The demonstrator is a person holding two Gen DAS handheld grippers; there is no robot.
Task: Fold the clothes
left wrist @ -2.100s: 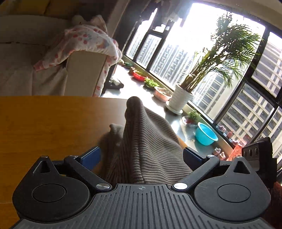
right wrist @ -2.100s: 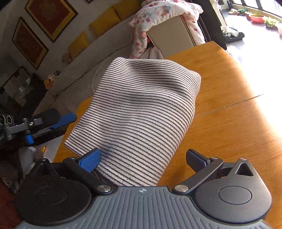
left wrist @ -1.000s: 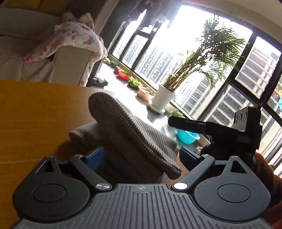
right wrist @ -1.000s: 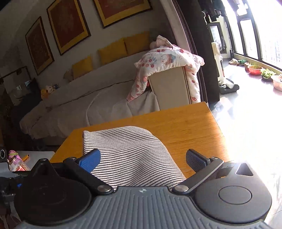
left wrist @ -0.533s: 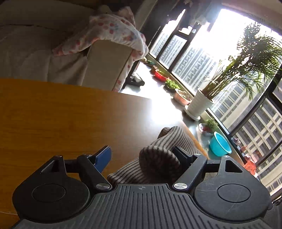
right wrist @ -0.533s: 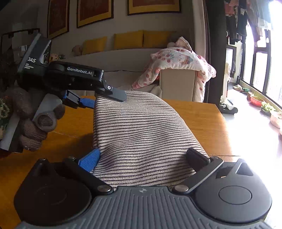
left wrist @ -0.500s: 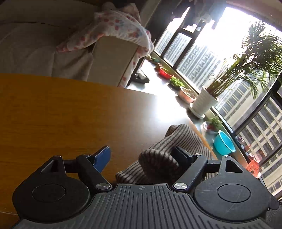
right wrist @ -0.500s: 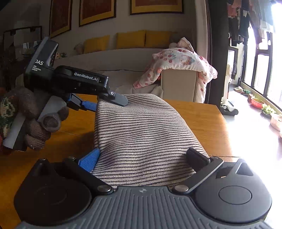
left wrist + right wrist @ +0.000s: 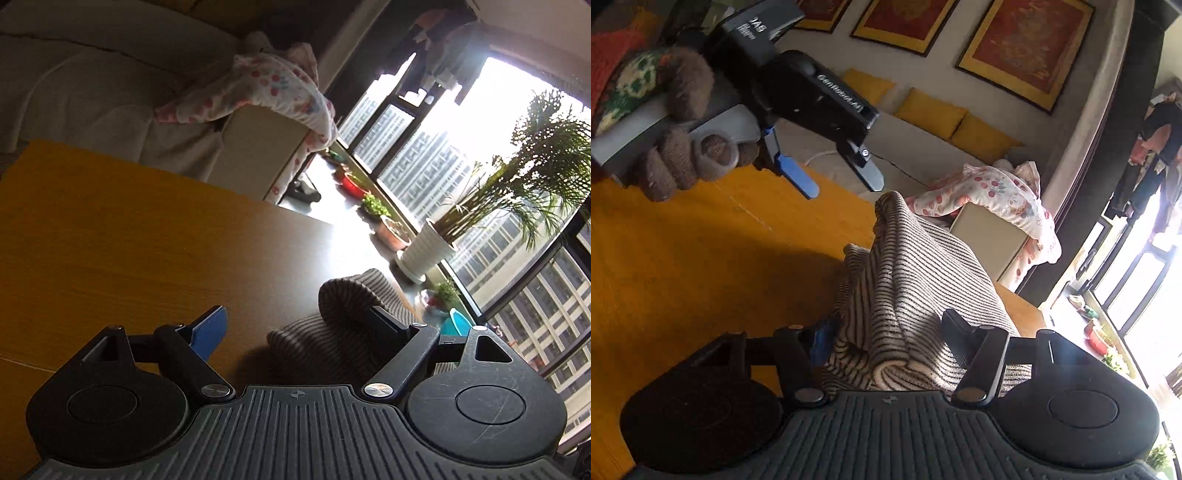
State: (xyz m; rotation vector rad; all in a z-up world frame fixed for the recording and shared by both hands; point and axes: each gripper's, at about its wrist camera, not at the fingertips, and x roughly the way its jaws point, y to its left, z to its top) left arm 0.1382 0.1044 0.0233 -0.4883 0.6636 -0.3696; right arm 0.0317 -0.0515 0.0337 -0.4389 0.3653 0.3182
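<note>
Striped garment (image 9: 908, 280) bunched on the wooden table (image 9: 683, 266). Right gripper (image 9: 886, 336): fingers closing, cloth gathered between them. Left gripper (image 9: 842, 181): fingers spread and released, above the table just beside the garment's raised peak.

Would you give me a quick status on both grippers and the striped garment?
Right gripper closing on striped garment, bunched between its fingers. Left gripper open, clear above the table. Nothing in the way.
</note>
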